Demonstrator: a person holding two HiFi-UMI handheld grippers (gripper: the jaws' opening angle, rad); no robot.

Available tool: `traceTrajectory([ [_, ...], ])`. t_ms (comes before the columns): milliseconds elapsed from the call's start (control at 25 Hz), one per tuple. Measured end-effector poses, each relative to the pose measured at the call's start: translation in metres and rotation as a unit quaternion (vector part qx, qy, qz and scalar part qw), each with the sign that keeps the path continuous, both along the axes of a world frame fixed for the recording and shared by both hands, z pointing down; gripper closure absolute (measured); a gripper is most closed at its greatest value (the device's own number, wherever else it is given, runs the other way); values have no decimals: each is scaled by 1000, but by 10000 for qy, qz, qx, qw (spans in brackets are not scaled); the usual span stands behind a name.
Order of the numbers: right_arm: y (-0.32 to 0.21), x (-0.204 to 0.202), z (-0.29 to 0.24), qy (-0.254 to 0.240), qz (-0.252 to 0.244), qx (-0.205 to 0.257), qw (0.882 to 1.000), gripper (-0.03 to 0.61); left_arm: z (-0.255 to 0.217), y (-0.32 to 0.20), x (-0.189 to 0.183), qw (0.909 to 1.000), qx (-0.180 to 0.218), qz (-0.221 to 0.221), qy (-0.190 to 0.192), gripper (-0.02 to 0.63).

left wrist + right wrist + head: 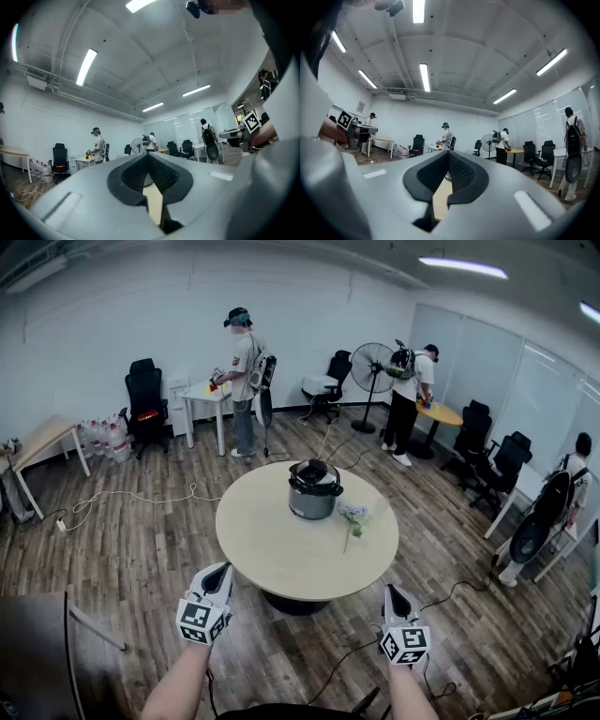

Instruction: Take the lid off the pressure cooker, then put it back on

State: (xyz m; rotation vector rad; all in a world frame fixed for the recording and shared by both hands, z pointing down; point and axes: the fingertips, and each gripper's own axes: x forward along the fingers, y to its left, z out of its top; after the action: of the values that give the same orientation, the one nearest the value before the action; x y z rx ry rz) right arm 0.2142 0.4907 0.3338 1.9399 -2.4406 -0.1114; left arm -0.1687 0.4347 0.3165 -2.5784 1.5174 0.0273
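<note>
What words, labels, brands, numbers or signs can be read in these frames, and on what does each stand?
No text can be read in any view.
Left cube and right cube: black-and-white square markers only, no letters or numbers.
Wall sign: too small to read.
Cooker: any label or brand is too small to read.

Head view downward; gripper views level; share fan (372, 360).
</note>
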Motion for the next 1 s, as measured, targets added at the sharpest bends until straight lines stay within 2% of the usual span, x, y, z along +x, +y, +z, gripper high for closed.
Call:
traceTrajectory([
  [360, -3, -1, 7, -130, -101, 38, 9999, 571, 5, 1, 4, 10000, -35, 24, -12, 614],
  [680, -11, -6, 21, -86, -353, -198, 9991, 569, 10, 1, 16, 9999, -92, 12, -48, 614],
  [800, -19, -5, 15, -446, -588, -94, 9972, 568, 14, -2, 20, 9999, -116, -12, -35, 614],
  [840, -24, -5, 15, -781, -721, -158, 9942, 485, 16, -3, 22, 9999, -128, -6, -33, 614],
  [880, -32, -6, 16, -1157, -839, -291, 9893, 222, 17, -4, 24, 9999, -147, 10, -30, 614],
  [920, -40, -8, 18, -1451, -929, -431, 9841, 82, 18, -5, 26, 9998, -172, 38, -20, 614],
  [1000, -49, -13, 19, -1543, -1004, -553, 9814, 75, 23, -7, 34, 9997, -223, 139, 18, 614],
])
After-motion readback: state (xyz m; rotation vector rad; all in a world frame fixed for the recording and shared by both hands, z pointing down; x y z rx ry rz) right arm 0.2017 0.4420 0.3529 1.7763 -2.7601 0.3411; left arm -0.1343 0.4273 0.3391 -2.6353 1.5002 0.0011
